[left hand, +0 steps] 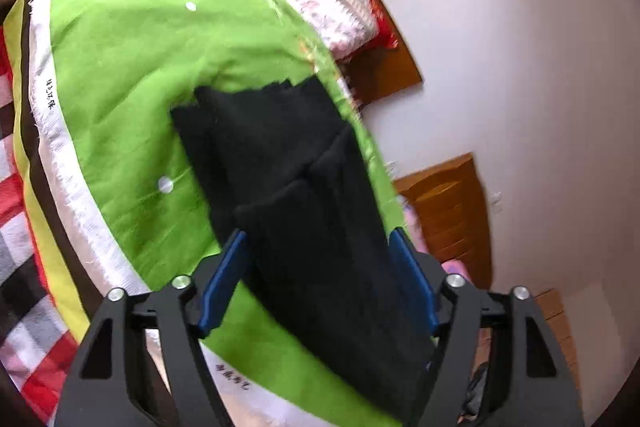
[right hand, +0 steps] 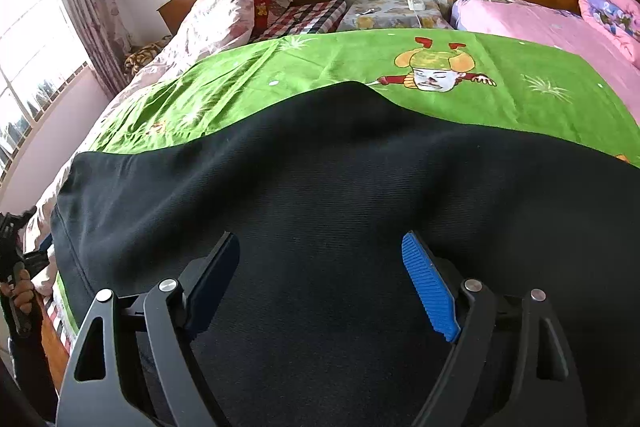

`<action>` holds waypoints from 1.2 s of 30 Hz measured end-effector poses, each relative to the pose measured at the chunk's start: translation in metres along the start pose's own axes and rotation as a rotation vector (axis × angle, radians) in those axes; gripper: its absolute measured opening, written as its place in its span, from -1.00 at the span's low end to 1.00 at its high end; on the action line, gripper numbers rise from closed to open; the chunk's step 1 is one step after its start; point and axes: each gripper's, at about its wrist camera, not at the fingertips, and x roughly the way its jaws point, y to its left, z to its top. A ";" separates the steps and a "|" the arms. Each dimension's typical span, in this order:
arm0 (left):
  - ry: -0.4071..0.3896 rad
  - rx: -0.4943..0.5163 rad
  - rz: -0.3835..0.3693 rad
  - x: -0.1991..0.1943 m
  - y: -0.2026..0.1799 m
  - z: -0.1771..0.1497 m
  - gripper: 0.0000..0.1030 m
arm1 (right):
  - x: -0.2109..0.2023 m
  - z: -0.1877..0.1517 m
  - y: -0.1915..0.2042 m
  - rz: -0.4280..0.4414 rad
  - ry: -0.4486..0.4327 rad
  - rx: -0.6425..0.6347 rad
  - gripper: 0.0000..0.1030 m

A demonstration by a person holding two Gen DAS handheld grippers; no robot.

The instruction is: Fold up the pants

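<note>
My left gripper point(left hand: 320, 275) has its jaws spread wide, and the black pants point(left hand: 288, 163) hang or lie between them; whether either blue pad point(left hand: 224, 283) touches the cloth I cannot tell, but the jaws are not clamped. From this side the pants look already doubled, with layered edges at the far end, lying on the green sheet point(left hand: 128, 75) near its right-hand edge.

My right gripper point(right hand: 320, 283) also has its jaws apart, poised over a broad stretch of the pants point(right hand: 320, 187), which fill the lower half of that view. Whether the fingertips press into the fabric I cannot tell. The green sheet point(right hand: 280, 67) covers the bed beyond, with a cartoon figure point(right hand: 436, 69) printed just past the pants' far edge. A pink quilt point(right hand: 528, 23) lies on a second bed to the right.
</note>
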 end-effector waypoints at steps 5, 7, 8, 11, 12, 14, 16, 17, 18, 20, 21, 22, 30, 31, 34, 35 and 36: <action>-0.105 -0.060 0.050 -0.023 0.018 -0.009 0.21 | 0.000 0.000 -0.002 0.008 -0.004 0.011 0.57; -0.095 -0.048 0.086 -0.023 0.025 -0.005 0.19 | -0.005 0.000 0.005 -0.015 -0.020 -0.010 0.57; -0.088 -0.045 0.085 -0.023 0.022 -0.003 0.19 | -0.008 0.000 0.012 -0.013 -0.032 -0.037 0.57; -0.076 0.004 0.121 -0.008 0.009 0.009 0.19 | -0.021 0.007 0.056 0.061 -0.068 -0.173 0.57; -0.082 0.022 0.140 -0.002 0.004 0.012 0.17 | -0.025 0.011 0.079 0.080 -0.083 -0.237 0.57; -0.096 0.029 0.182 0.012 -0.004 0.019 -0.23 | -0.031 0.015 0.118 0.110 -0.115 -0.347 0.60; -0.119 0.045 0.257 0.018 -0.011 0.019 -0.58 | -0.032 0.016 0.148 0.142 -0.132 -0.413 0.61; -0.133 0.052 0.251 0.016 -0.014 0.015 -0.61 | -0.029 0.016 0.166 0.168 -0.130 -0.432 0.61; -0.144 0.072 0.253 0.014 -0.019 0.012 -0.61 | -0.025 0.015 0.180 0.199 -0.121 -0.441 0.62; -0.155 0.175 0.293 0.006 -0.035 0.004 -0.61 | -0.014 0.009 0.214 0.261 -0.091 -0.491 0.62; -0.156 0.200 0.301 0.009 -0.039 0.007 -0.61 | -0.008 0.004 0.236 0.282 -0.078 -0.539 0.62; -0.142 0.213 0.295 0.010 -0.043 0.008 -0.61 | 0.000 -0.002 0.258 0.298 -0.066 -0.595 0.61; -0.090 0.169 0.174 0.000 -0.052 0.018 -0.66 | 0.068 -0.040 0.418 0.386 0.001 -0.909 0.34; -0.081 0.173 0.168 0.000 -0.054 0.019 -0.66 | 0.073 -0.040 0.428 0.385 0.000 -0.919 0.31; -0.054 0.178 0.126 0.001 -0.053 0.023 -0.66 | 0.092 -0.041 0.453 0.364 -0.004 -0.973 -0.30; -0.048 0.180 0.116 0.000 -0.052 0.023 -0.60 | 0.098 -0.040 0.456 0.355 -0.008 -0.980 -0.83; -0.046 0.180 0.120 -0.002 -0.049 0.024 -0.38 | 0.100 -0.037 0.457 0.346 -0.013 -0.960 -0.87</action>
